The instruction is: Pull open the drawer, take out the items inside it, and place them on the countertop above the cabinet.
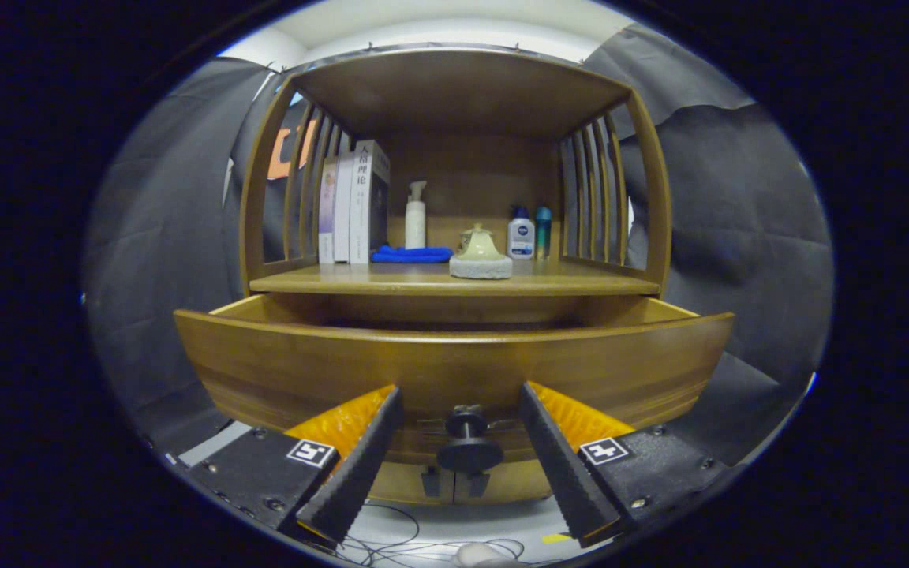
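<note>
The wooden drawer [454, 363] stands pulled out toward me, its curved front panel filling the space just ahead of my fingers. Its dark round knob [468, 442] sits between my two fingers, untouched. My gripper [462, 406] is open, with a finger on each side of the knob and a clear gap to it. The drawer's inside is hidden behind the front panel. Above it lies the wooden countertop [565, 282] of the cabinet.
On the countertop stand three upright books [353, 207], a white pump bottle [416, 214], a folded blue cloth [411, 254], a pale teapot-like piece on a stone base [480, 254], and two small bottles [529, 233]. Slatted side walls and a roof enclose the shelf. Cables lie on the floor below.
</note>
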Motion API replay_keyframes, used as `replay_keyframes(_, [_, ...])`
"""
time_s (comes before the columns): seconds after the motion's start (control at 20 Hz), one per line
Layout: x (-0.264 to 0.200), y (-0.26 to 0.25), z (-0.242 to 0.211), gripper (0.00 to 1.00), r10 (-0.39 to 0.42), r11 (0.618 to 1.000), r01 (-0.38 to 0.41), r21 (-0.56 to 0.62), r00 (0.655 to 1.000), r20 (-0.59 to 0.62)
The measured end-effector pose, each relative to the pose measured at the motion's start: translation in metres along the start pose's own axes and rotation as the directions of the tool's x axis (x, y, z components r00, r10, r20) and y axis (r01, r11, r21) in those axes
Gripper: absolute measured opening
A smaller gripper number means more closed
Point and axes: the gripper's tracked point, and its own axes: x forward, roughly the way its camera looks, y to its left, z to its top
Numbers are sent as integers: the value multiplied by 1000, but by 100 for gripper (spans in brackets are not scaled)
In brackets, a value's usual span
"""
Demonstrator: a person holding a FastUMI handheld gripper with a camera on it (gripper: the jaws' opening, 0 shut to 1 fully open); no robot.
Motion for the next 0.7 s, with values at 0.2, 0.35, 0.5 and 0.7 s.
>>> replay_keyframes(0.2, [22, 3, 4, 98, -4, 1000, 4, 3, 1000, 21])
replay_keyframes(0.35, [41, 3, 8, 98, -4, 1000, 4, -2, 999, 33])
replay_keyframes(0.5, [59, 3, 12, 98, 3, 1000, -3, 4, 999, 32])
replay_keyframes(0.7, [76, 3, 17, 98, 0, 1000, 0, -4, 1000, 29])
